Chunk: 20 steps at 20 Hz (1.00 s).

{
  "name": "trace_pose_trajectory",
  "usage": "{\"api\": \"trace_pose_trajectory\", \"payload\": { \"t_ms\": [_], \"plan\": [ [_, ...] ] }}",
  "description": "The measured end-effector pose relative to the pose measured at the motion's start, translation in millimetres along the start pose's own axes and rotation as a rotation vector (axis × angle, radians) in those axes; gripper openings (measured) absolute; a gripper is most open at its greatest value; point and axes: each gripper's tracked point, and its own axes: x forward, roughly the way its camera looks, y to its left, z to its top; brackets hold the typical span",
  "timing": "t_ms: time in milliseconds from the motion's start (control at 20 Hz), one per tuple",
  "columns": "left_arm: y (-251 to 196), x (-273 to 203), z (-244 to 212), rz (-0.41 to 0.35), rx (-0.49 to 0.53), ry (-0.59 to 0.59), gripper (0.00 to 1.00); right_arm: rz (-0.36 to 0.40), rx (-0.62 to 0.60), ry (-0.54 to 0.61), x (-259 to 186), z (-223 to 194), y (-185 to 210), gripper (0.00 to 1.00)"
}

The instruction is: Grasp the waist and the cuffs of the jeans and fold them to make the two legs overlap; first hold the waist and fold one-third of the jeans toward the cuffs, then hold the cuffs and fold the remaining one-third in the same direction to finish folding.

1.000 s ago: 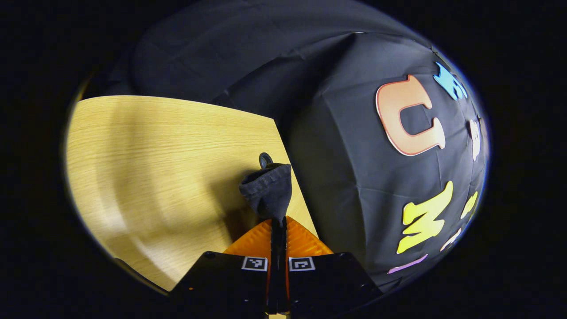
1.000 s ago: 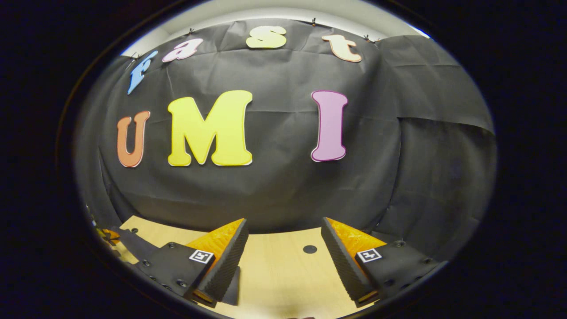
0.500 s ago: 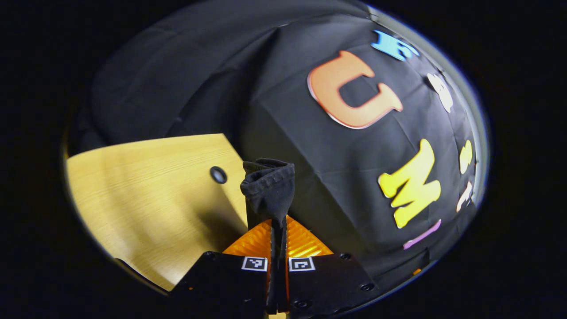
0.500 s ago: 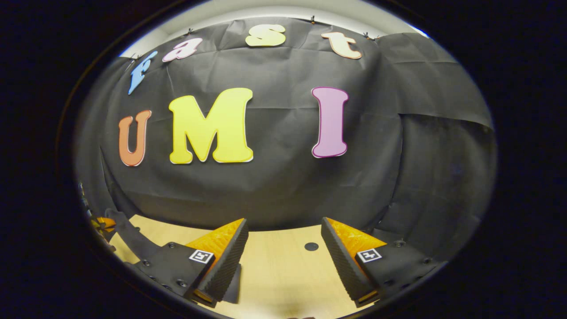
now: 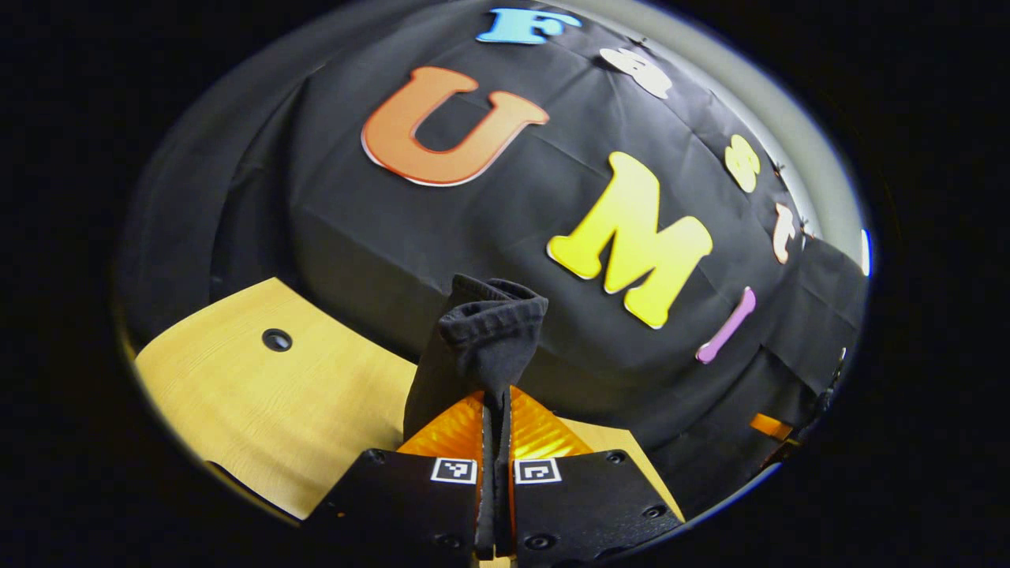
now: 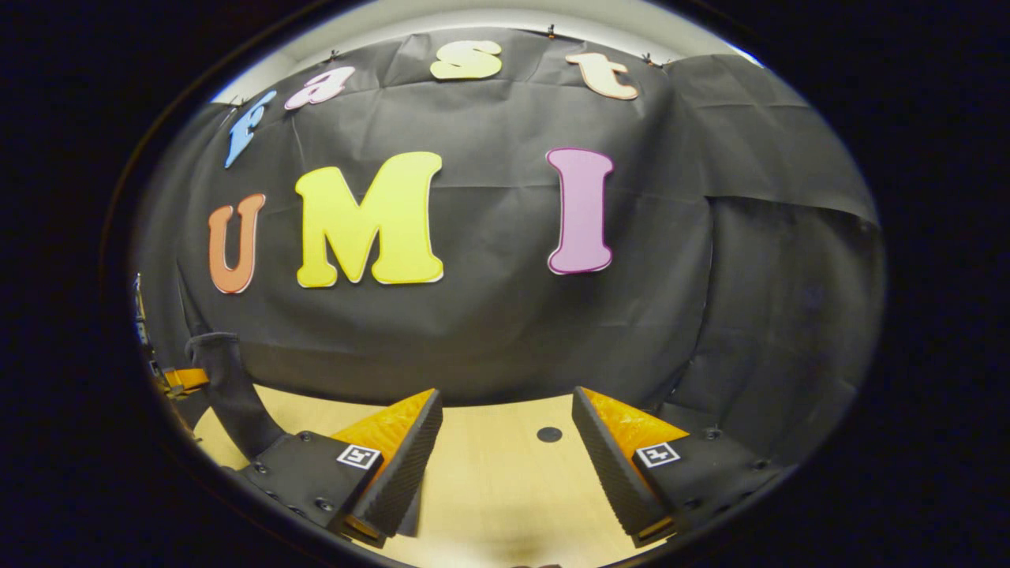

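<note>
A bunched end of the dark jeans (image 5: 489, 331) stands up from between the fingers of my left gripper (image 5: 495, 398), which is shut on it and holds it above the wooden table (image 5: 260, 402). I cannot tell whether this end is waist or cuff. In the right gripper view the same dark cloth (image 6: 229, 394) hangs as a strip at the far left, with the left gripper (image 6: 177, 380) beside it. My right gripper (image 6: 505, 392) is open over the table (image 6: 489, 489), nothing between its fingers. The remainder of the jeans is hidden.
The black cloth wall (image 6: 505, 331) rises close behind the table's far edge. A small round hole (image 5: 276, 340) is set in the tabletop at the left, and another hole (image 6: 549, 434) lies ahead of the right gripper.
The left gripper has swung round toward the back wall with the cloth still pinched. In the right gripper view the hanging jeans strip has risen at the left. The right gripper has barely moved.
</note>
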Motion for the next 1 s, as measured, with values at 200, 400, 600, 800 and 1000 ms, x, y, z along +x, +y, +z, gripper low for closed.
{"api": "trace_pose_trajectory", "payload": {
  "t_ms": [200,400,600,800,1000],
  "plan": [
    [-39.9,11.7,-40.4,-0.067,0.197,0.085,0.03,-0.013,0.01,0.006,1.0,-3.8,-8.6,1.0],
    [-81.7,20.4,-111.9,-0.148,0.421,0.21,0.03,-0.021,0.011,0.016,2.1,-6.9,-12.3,1.0],
    [-76.0,38.8,-187.6,-0.183,0.668,0.348,0.04,-0.026,-0.006,0.013,1.0,-4.4,-14.3,1.0],
    [-55.0,44.9,-227.9,-0.22,0.894,0.427,0.04,-0.033,-0.002,0.02,2.4,-6.6,-19.3,1.0],
    [-26.5,47.5,-246.1,-0.256,1.05,0.494,0.03,-0.03,0.016,0.034,4.6,-10.2,-15.9,1.0]
  ]
}}
